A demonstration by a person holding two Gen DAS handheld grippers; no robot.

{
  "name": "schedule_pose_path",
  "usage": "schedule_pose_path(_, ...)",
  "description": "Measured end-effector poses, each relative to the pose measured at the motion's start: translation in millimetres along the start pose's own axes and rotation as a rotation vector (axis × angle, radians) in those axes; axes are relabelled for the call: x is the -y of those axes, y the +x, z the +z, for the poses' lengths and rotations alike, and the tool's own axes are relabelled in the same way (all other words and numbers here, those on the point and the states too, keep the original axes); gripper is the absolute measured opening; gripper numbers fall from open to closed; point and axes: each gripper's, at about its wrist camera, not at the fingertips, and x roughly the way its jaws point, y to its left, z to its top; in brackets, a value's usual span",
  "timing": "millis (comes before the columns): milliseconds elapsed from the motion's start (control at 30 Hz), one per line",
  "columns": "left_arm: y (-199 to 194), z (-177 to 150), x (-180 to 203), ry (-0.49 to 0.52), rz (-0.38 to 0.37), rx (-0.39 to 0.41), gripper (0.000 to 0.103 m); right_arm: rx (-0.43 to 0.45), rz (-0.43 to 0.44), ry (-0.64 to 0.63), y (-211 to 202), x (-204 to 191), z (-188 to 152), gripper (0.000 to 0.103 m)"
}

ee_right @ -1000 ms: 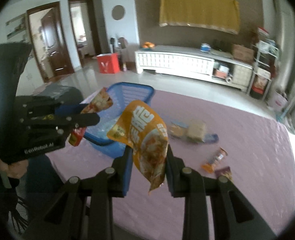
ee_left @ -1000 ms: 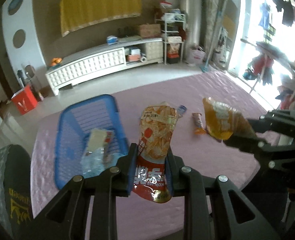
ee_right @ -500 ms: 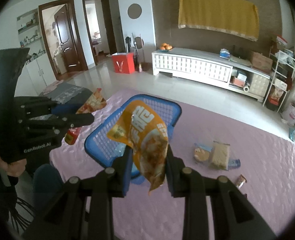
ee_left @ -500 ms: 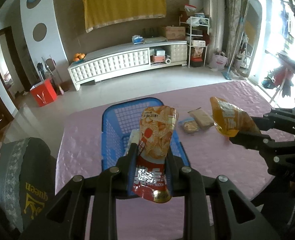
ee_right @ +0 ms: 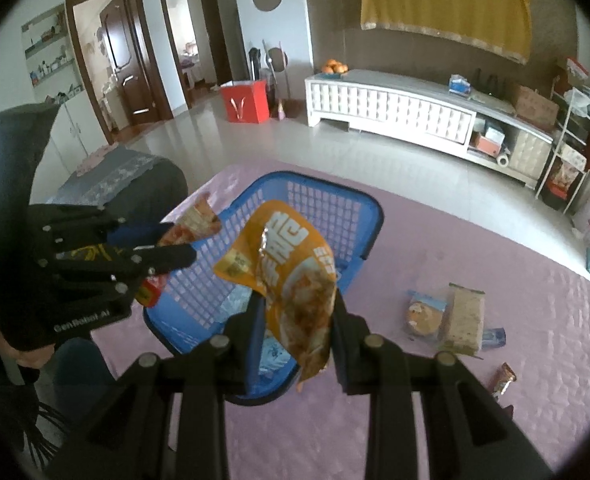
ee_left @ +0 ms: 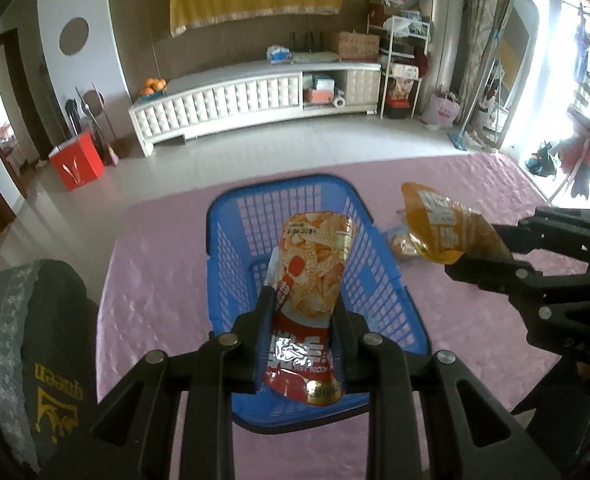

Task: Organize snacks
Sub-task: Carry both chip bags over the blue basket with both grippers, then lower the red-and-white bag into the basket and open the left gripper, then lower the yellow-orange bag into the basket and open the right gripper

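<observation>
**Fingers squeeze two snack bags above the basket**

Left gripper [ee_left: 301,320] clamps the red bag [ee_left: 313,276], mid-frame over the blue basket [ee_left: 235,240]. Right gripper [ee_right: 295,320] clamps the orange bag [ee_right: 291,276]. Open low, gently, inside the rim.

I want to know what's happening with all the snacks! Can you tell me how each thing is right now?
Left claw: shut on the red chip bag.
Red chip bag: held upright above the basket.
Right claw: shut on the orange snack bag.
Orange snack bag: held in the air, crumpled.
Blue basket: standing on the pink table, a few packets already inside.
Cracker packs: lying flat on the table, outside the basket.
Small bar: lying on the table.
</observation>
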Motion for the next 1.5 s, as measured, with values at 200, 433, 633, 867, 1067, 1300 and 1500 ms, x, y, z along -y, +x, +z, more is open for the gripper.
schedule_pose_path(200,31.1,-12.4,-10.0,-0.029,-0.021,-0.073,0.024,-0.036,0.002,0.004,11.7,-1.4,-3.8,0.034)
schedule_pose_path(433,47.1,-29.9,-17.1,-0.071,-0.026,-0.131,0.033,-0.043,-0.006,-0.01,8.3,-8.2,-4.6,0.034)
schedule_pose_path(633,31.7,-33.0,-15.1,-0.043,-0.008,-0.099,0.055,-0.028,-0.008,-0.023,0.0,-16.1,-2.9,0.034)
schedule_pose_path(867,-2.8,-33.4,-21.4,-0.051,0.007,-0.024,0.059,-0.012,-0.006,-0.047,-7.8,-30.0,-1.0,0.034)
schedule_pose_path(1067,-23.0,-39.7,-32.5,-0.063,0.034,0.02,0.063,-0.023,0.006,-0.075,0.9,-46.0,3.5,0.035)
schedule_pose_path(1300,-21.3,-50.6,-51.5,-0.11,0.04,0.021,0.063,-0.062,0.02,-0.099,23.2,-61.7,3.4,0.035)
schedule_pose_path(1500,-12.6,-60.7,-65.7,-0.157,0.039,0.004,0.063,-0.109,0.034,-0.126,45.9,-71.3,0.9,0.035)
